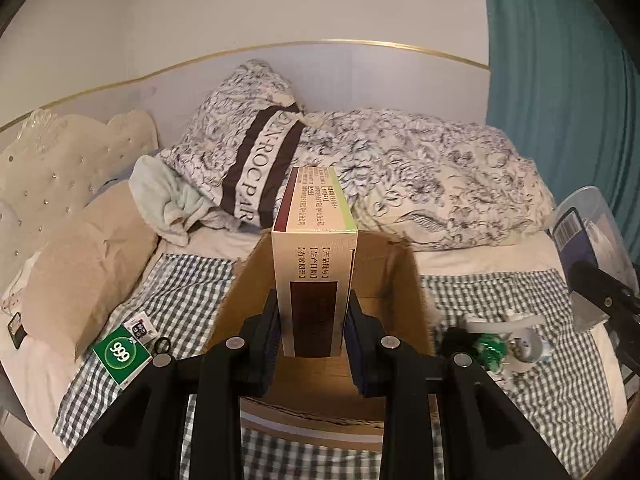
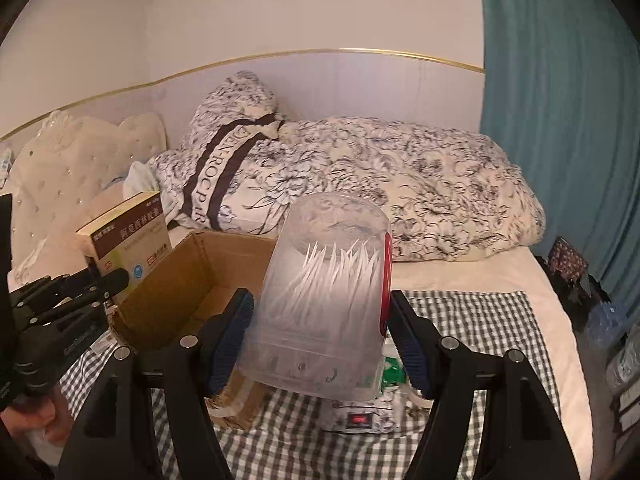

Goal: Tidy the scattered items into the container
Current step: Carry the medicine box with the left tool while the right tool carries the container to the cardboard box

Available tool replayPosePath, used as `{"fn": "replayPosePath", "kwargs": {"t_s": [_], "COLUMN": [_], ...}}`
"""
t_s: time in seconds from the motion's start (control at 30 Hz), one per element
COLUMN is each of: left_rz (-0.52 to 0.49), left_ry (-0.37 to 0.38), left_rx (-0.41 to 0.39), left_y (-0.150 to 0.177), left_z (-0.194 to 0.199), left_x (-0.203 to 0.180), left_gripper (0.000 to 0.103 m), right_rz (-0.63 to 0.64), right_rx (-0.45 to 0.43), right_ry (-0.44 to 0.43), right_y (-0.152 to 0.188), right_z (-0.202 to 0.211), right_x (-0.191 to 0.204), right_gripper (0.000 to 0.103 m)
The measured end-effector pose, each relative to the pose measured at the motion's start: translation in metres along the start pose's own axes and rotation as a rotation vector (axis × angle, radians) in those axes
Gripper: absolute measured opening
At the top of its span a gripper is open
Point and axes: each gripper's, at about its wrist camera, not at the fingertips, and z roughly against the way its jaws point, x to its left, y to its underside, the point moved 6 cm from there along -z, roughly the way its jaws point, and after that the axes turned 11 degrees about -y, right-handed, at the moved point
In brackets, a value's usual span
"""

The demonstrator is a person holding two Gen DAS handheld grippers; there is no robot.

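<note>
Both of my grippers are gripping something over the checked cloth [image 1: 188, 292] on the bed. Nearest in the left wrist view, my left gripper [image 1: 312, 332] is clenching a tall medicine box [image 1: 314, 264] by its two broad sides, the blue pads pressing flat against it. I am holding it upright above the open cardboard box [image 1: 392, 280], whose brown walls are showing on both sides of it and beneath it. At eight o'clock from that grip, a green packet marked 999 [image 1: 122, 354] is lying flat on the cloth, with a small sachet [image 1: 138, 326] just beside it. At three o'clock, a green-and-white clutter of small items [image 1: 508, 344] is sitting on the cloth.

In the right wrist view, my right gripper [image 2: 320, 320] is grasping a clear plastic jar of white picks [image 2: 326, 292], with the pads on its sides. I am holding it tilted, with its closed end pointing away from me. The cardboard box [image 2: 180, 280] is lying at ten o'clock from the jar, its inside looking bare where I can see it. Beyond it, at nine o'clock, my other gripper [image 2: 80, 288] is carrying the medicine box [image 2: 128, 240].

Farther off, a flowered quilt [image 2: 420, 184] and pillow [image 1: 244, 128] are lying against the wall, with a teal curtain [image 2: 560, 120] hanging at two o'clock.
</note>
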Motion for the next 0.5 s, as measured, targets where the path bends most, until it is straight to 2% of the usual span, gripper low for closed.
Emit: {"fn": "replayPosePath", "kwargs": {"t_s": [0.27,0.5], "left_rz": [-0.018,-0.004], "left_ry": [0.005,0.013], "left_rx": [0.049,0.132], "left_y": [0.003,0.014], "left_z": [-0.031,-0.069], "left_x": [0.014,0.022], "left_gripper": [0.03,0.03], "right_rz": [-0.016,0.002], "right_rx": [0.012,0.083], "right_ry": [-0.055,-0.088], "right_y": [-0.005,0.007], "right_z": [-0.033,-0.077], "right_x": [0.029,0.05], "right_gripper": [0.065,0.063]}}
